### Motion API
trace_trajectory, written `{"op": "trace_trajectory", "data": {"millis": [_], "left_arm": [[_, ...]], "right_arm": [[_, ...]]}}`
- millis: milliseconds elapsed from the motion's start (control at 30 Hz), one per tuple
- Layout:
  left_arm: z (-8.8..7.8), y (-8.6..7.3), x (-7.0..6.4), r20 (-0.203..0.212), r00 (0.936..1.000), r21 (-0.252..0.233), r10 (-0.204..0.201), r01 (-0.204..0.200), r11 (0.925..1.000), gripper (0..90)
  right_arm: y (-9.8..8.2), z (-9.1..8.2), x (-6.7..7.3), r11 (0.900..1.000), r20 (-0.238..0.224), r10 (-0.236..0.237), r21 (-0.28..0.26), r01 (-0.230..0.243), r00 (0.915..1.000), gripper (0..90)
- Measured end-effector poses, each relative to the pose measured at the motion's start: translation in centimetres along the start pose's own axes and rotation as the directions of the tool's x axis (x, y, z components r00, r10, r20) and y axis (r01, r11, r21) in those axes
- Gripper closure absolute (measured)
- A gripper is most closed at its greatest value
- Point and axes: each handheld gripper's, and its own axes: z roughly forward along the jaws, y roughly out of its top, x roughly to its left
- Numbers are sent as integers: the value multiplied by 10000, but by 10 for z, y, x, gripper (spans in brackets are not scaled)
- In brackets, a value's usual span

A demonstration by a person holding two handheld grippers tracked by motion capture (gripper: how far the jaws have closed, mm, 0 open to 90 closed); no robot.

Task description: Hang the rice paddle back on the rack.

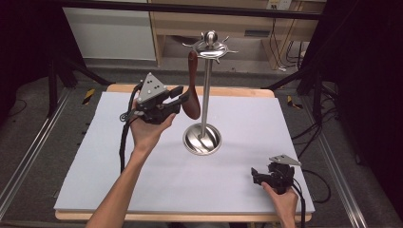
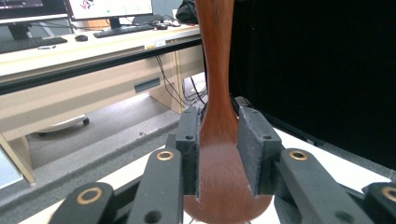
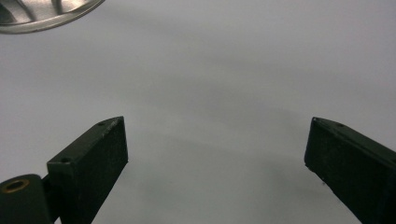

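Left claw: raised above the far left part of the bench, its jaws on either side of the wooden spoon's bowl; in the left gripper view the pads sit right against the wood, though whether they press on it I cannot tell.
Wooden spoon: dark reddish brown, hanging upright with the bowl down, its handle top at a hook of the rack's crown, just left of the pole; seen close up in the left gripper view.
Utensil rack: polished steel, a round dished base near the bench's middle, a straight pole, a crown of hooks at the top.
Right claw: low at the near right corner of the bench, jaws spread wide with nothing between them.
Bench: wooden top under a pale grey-white sheet.
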Motion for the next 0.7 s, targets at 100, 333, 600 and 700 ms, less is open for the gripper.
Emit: {"op": "trace_trajectory", "data": {"millis": [100, 333, 600, 700], "left_arm": [[-3, -6, 0, 16, 10000, 17, -12, 12, 10000, 672], [-15, -31, 6, -24, 9995, 224, -309, 309, 9993, 618], [-29, -62, 16, -102, 9986, 640, -518, 523, 9966, 587], [-34, -74, 19, -152, 9979, 763, -627, 637, 9950, 573]], "right_arm": [[0, 0, 1, 10000, -14, 59, 29, -59, 10000, 66], [0, 0, 0, 10000, 3, 55, 11, -55, 10000, 66], [-1, 0, 0, 10000, 20, 44, 29, -44, 10000, 66], [-1, 0, 0, 9999, 46, 115, 47, -115, 9999, 66]]}}
